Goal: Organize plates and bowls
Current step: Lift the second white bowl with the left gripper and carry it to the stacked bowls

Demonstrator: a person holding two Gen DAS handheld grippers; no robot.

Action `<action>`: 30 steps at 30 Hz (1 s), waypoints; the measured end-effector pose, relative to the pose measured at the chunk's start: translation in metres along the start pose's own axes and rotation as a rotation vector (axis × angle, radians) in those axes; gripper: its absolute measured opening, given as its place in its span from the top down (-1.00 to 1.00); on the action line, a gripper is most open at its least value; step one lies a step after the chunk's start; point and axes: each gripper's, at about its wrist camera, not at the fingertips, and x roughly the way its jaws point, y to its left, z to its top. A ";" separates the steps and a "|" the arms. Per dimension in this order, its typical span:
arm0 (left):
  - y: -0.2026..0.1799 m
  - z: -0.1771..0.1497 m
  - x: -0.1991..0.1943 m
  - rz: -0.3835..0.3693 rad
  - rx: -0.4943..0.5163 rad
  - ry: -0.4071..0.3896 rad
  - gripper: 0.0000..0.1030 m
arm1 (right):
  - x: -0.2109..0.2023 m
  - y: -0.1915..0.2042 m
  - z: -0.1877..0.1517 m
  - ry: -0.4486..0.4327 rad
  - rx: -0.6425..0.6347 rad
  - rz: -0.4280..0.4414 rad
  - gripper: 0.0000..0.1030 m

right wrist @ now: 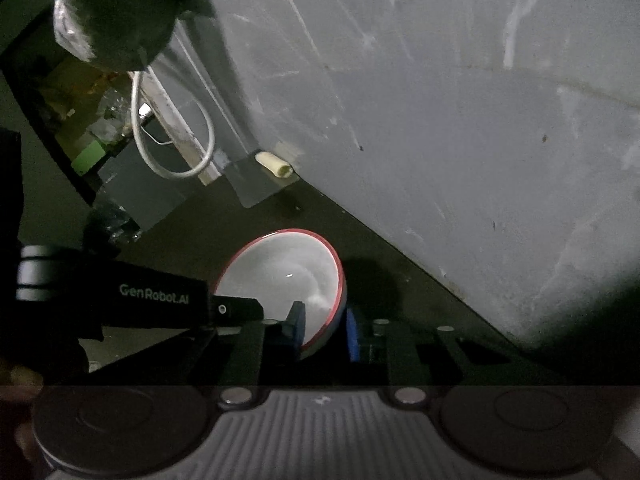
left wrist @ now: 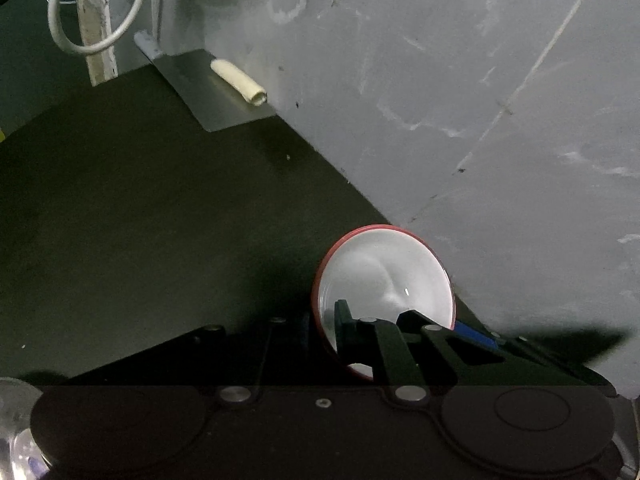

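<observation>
A white bowl with a red outside [left wrist: 384,276] stands close to the grey wall on the dark counter; it also shows in the right wrist view [right wrist: 280,276]. My right gripper [right wrist: 326,330] is shut on the bowl's near rim, one blue pad inside and one outside. In the left wrist view that same gripper reaches over the bowl's near edge. My left gripper's own fingers do not show; its black body [right wrist: 120,300] sits left of the bowl, beside it.
A grey wall [left wrist: 460,100] runs diagonally behind the bowl. A metal sheet with a cream tube [left wrist: 239,83] lies in the far corner beside a white cable loop [left wrist: 96,20]. A foil-wrapped dark bundle [right wrist: 116,12] hangs at top left.
</observation>
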 end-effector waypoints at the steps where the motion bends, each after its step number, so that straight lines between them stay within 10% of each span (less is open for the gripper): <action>1: -0.001 -0.002 -0.006 -0.004 0.000 -0.012 0.77 | -0.004 0.002 0.000 -0.008 -0.003 0.006 0.55; 30: 0.015 -0.116 -0.146 -0.086 -0.142 -0.250 0.77 | -0.133 0.074 -0.032 -0.031 -0.267 0.150 0.55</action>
